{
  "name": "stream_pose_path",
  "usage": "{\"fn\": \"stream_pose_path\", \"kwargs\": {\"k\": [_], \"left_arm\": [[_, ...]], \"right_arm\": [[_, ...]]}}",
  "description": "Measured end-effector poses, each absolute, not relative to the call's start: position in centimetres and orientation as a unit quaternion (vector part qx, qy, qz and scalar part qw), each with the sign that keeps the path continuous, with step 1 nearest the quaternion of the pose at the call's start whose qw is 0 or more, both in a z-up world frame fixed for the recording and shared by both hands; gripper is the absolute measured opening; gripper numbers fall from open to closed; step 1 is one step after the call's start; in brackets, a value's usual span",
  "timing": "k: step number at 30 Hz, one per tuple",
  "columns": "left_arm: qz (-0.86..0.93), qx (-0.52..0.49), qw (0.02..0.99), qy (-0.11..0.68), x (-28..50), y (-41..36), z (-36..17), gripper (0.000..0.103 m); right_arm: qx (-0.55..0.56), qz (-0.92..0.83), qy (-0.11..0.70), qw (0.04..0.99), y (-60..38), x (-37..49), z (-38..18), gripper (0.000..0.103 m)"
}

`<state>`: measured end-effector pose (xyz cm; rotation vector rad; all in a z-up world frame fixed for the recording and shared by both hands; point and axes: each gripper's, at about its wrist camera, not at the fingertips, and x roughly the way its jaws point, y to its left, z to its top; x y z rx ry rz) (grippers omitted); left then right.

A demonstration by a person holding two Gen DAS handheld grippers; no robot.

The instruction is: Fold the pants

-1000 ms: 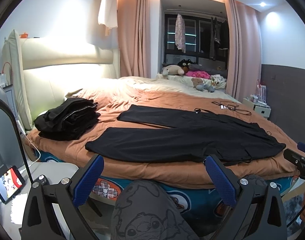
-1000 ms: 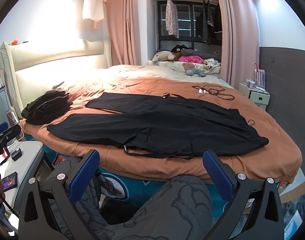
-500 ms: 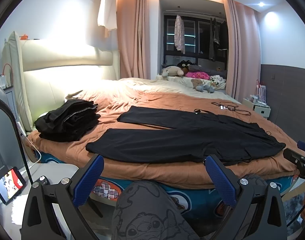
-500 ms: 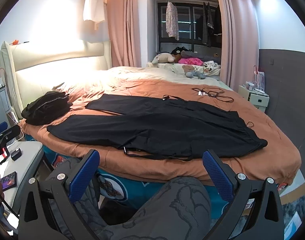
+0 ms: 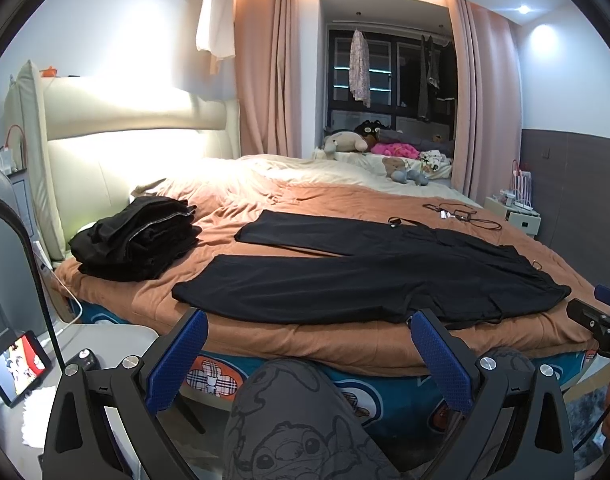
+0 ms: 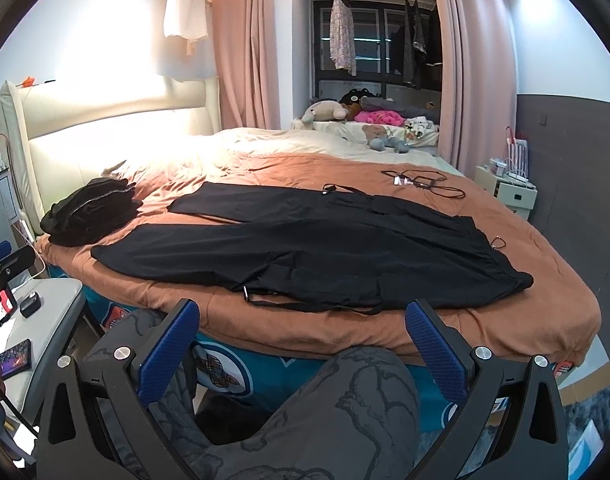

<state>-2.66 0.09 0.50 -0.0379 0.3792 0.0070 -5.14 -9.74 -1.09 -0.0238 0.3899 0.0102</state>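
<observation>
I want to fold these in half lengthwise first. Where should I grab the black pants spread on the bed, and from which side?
Probably pinch the black pants along the near leg's outer edge, coming in low from the bed's near side: one gripper at the hem, the other at the waistband corner. They lie flat with legs splayed, so the near leg can be carried over the far leg.

A: How do the 2 grippers stand?
B: The left gripper [image 5: 307, 342] and right gripper [image 6: 303, 330] both have jaws spread wide, gripping nothing, held level above the person's knees [image 5: 293, 412]
</observation>
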Motion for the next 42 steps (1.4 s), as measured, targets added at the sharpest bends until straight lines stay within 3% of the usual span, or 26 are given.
{"fn": "stream_pose_path", "kwargs": {"k": [25, 38, 42], "left_arm": [[-0.029, -0.044, 0.976, 0.210, 2.5, 3.0, -1.6, 0.102], [0.011, -0.095, 0.960, 0.265, 9.0, 6.8, -4.3, 0.096], [0.034, -0.122, 0.950, 0.285, 11.0, 9.0, -5.6, 0.085]], "right_arm": [[0.006, -0.010, 0.214, 0.977, -12.0, -1.1, -1.6, 0.103], [0.058, -0.059, 0.247, 0.966, -16.2, 3.9, -1.9, 0.103], [0.072, -0.075, 0.261, 0.960, -17.0, 5.2, -2.2, 0.103]]}}
